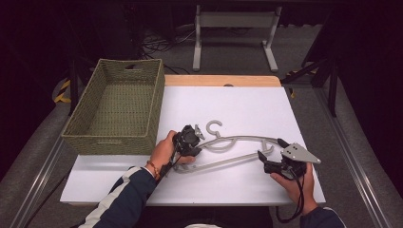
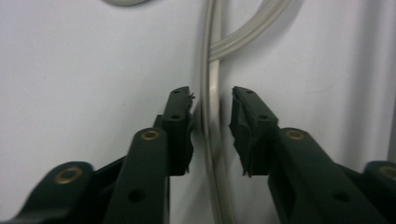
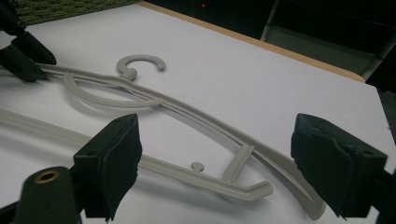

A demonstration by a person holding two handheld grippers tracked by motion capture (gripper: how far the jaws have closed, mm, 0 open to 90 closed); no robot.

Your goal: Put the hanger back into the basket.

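A grey plastic clothes hanger (image 1: 237, 138) lies flat on the white table (image 1: 247, 102), hook pointing away from me. My left gripper (image 1: 198, 137) is at the hanger's left arm. In the left gripper view the hanger's bar (image 2: 209, 56) runs between the jaws of the left gripper (image 2: 212, 100); one pad is against the bar and the other stands clear of it. My right gripper (image 1: 271, 148) is open at the hanger's right end. In the right gripper view the hanger (image 3: 187, 112) lies ahead of the wide-apart jaws of the right gripper (image 3: 217, 126), with nothing gripped.
A green woven basket (image 1: 114, 137), with nothing in it, stands at the table's left, close behind my left hand. The table's wooden back edge (image 1: 221, 80) lies beyond the hanger. A white metal stand (image 1: 235, 21) is on the floor behind the table.
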